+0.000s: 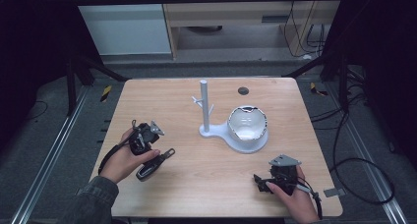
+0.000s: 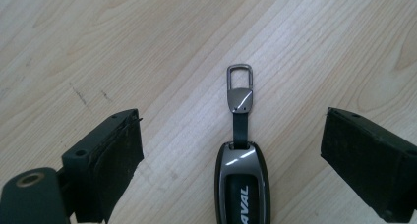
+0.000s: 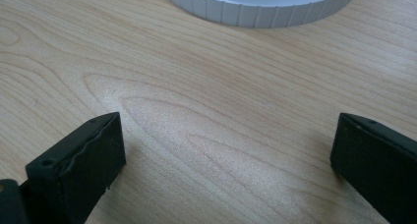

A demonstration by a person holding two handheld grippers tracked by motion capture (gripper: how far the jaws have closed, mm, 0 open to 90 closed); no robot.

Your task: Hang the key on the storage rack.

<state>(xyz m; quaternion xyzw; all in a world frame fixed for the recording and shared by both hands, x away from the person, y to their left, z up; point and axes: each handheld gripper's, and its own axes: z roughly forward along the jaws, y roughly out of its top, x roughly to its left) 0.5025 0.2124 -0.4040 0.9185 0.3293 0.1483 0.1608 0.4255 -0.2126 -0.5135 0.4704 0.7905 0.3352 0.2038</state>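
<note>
We count one black car key fob with a silver frame and a short strap ending in a metal loop (image 2: 240, 150), one pale grey stand with an upright pegged post (image 1: 204, 106), and one white bowl with a dark chipped-looking rim (image 1: 248, 122) sitting on the stand's round base, all on the light wooden table (image 1: 206, 194). The left gripper (image 2: 231, 155) has its jaws spread wide, the fob lying flat between them, touching neither. The fob's lower end is cut off in the left gripper view; only the letters "AVAL" read. The right gripper (image 3: 228, 160) is also spread apart over bare wood, near the table's front right corner, with open room up to the stand's base.
</note>
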